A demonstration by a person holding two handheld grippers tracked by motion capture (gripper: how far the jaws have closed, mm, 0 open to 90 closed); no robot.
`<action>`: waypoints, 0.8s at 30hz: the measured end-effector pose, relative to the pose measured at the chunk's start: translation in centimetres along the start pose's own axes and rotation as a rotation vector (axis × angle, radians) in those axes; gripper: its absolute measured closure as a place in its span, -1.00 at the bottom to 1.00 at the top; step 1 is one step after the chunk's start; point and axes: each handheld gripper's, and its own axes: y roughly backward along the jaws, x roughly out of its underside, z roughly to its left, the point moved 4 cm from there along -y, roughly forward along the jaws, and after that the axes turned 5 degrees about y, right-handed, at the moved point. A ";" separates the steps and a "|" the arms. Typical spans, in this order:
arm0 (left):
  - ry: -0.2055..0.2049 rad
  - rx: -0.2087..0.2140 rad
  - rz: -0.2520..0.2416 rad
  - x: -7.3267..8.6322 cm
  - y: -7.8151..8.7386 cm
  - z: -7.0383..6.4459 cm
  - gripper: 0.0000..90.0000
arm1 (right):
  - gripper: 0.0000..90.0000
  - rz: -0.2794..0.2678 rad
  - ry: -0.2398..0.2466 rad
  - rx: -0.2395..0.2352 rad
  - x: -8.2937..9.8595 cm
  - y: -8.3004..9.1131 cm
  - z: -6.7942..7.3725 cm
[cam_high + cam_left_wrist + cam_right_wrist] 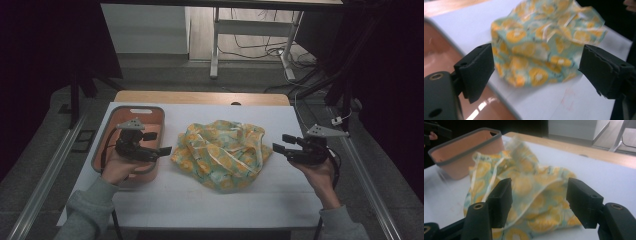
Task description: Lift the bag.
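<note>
Cloth (222, 152), crumpled, pale green with an orange fruit print and white trim, is laid at the middle of the white table (200, 200). Left of it, just beside, a salmon-pink bin (150, 114) with a grey rim is set on the table. The left tool (162, 151) is held over the bin's near end, jaws apart and aimed at the cloth's left edge. The right tool (280, 145) is held just beside the cloth's right edge, jaws likewise apart, nothing clamped. Grey sleeves are seen at the bottom.
</note>
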 end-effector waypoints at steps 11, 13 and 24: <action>0.038 -0.038 0.056 3.5 -0.6 0.3 -0.66 | -0.16 0.048 0.035 -0.020 3.9 -1.3 0.8; 0.044 -0.038 0.057 3.6 -0.7 0.4 -0.66 | -0.16 0.052 0.042 -0.022 4.2 -1.4 0.9; 0.041 -0.038 0.063 3.7 -1.0 0.2 -0.65 | -0.16 0.054 0.057 -0.010 4.6 -1.4 1.0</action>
